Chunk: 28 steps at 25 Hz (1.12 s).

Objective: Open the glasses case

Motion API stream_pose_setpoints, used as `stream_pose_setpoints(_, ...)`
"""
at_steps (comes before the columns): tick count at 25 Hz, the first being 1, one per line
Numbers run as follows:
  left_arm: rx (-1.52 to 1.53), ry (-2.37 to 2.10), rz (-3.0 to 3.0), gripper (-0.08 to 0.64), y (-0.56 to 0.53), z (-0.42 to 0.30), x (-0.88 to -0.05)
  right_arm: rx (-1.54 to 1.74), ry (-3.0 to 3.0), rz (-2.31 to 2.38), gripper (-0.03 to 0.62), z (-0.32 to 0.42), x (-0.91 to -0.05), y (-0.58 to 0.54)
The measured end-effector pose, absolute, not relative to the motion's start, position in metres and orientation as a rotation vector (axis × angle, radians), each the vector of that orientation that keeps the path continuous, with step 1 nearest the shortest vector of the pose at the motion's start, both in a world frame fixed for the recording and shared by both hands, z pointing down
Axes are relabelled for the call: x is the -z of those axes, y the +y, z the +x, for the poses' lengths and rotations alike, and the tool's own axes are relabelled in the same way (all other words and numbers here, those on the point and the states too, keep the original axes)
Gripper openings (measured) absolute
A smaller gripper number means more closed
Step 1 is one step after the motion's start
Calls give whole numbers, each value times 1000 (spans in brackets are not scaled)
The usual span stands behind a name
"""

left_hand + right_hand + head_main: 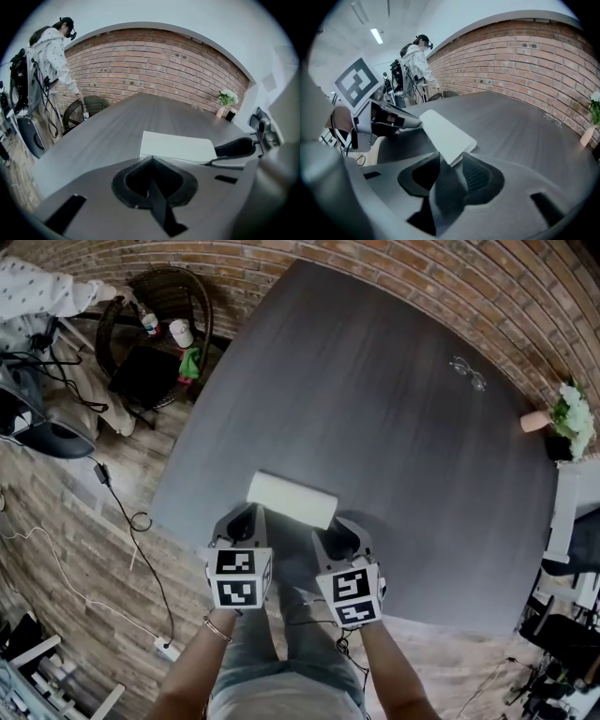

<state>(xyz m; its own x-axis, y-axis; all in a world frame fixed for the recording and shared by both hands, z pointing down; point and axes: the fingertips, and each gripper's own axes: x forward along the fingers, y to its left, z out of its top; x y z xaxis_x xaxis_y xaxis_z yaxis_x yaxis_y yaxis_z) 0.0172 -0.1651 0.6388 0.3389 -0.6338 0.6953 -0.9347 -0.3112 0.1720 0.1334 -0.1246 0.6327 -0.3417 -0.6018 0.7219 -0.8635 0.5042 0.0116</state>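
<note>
The glasses case [292,499] is seen lying closed on the table [394,399], directly ahead of the 2 grippers. The opening is therefore judged not yet begun, with the grasp only being set up. The left gripper [150,159] is shown with its jaws drawn together, tips against the case's near edge; whether any lip is pinched cannot be told. The right gripper [453,161] is held wide open, with 1 corner of the case between its jaws and no squeeze evident. Next, the case would need to be steadied by 1 gripper while the lid seam is found and lifted by the other.
</note>
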Motion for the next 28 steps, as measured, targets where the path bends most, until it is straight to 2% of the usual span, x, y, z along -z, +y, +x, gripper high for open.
stream_pose_setpoints(16,-704,-1348,2058,-5,-163,17,-639,-467,-2066,1238,155,135,-617,-128)
stream_pose_setpoints(28,-703,-1307,2053,-5,-161,15,-642,-412,-2075,1349,118,148,-586,-170)
